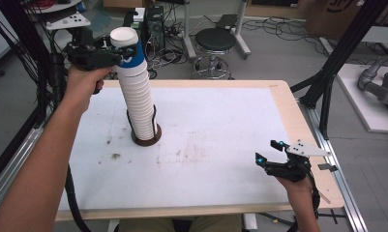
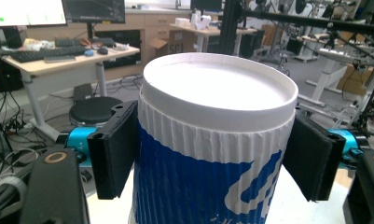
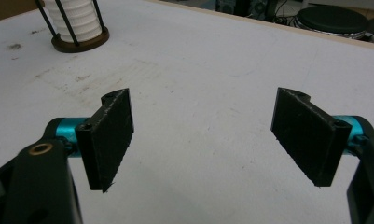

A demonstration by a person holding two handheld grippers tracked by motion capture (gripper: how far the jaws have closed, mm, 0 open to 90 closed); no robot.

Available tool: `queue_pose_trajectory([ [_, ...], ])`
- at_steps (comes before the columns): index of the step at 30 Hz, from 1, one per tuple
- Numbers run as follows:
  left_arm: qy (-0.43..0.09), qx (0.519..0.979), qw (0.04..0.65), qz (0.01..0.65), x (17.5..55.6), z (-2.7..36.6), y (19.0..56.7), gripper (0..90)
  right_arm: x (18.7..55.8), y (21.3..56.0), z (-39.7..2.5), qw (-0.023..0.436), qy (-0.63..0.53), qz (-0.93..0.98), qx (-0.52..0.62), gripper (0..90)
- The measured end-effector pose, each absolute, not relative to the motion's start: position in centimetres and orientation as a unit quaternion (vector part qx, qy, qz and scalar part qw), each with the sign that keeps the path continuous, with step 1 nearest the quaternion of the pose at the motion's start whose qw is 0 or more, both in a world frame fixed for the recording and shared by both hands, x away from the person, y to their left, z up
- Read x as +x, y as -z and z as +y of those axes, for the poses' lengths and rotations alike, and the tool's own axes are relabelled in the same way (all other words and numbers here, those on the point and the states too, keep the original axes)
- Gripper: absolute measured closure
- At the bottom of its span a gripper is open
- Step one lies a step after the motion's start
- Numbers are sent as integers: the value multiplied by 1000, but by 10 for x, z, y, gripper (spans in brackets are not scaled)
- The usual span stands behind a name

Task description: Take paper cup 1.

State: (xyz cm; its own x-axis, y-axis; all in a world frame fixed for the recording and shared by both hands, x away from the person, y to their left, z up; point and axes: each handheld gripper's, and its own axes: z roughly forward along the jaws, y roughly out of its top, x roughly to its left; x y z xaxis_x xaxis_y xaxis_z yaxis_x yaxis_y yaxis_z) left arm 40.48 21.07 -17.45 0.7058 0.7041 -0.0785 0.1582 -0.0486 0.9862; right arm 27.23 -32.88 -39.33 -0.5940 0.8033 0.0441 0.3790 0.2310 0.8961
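high view has my left hand-held gripper (image 1: pixel 118 52) pinching the top cup (image 1: pixel 126 48) of the stack (image 1: pixel 138 101) on the desk (image 1: pixel 220 125), not lifted off yet i think, right hand-held gripper (image 1: pixel 269 152) spread, idle.

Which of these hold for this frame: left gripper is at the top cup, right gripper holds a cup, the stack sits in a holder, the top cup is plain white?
1. The left gripper has its jaws around the top cup. True.
2. The right gripper holds a cup. False: it is open and empty above the table.
3. The stack stands in a holder. True.
4. The top cup is plain white. False: it carries a blue print.
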Motion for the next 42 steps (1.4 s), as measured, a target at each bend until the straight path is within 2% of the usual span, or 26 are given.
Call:
queue_pose_trajectory([
  [14, -237, 661, 646, 299, 395, 218, 140, 258, 273, 394, -329, 219, -481, 753, 393, 214],
  [26, -247, 639, 671, 283, 374, 239, 119, 260, 272, 393, -329, 214, -492, 748, 389, 212],
  [33, -247, 648, 668, 270, 357, 252, 122, 259, 273, 394, -325, 210, -490, 755, 382, 212],
  [42, -247, 657, 664, 258, 331, 271, 145, 259, 274, 393, -322, 212, -490, 756, 379, 212],
])
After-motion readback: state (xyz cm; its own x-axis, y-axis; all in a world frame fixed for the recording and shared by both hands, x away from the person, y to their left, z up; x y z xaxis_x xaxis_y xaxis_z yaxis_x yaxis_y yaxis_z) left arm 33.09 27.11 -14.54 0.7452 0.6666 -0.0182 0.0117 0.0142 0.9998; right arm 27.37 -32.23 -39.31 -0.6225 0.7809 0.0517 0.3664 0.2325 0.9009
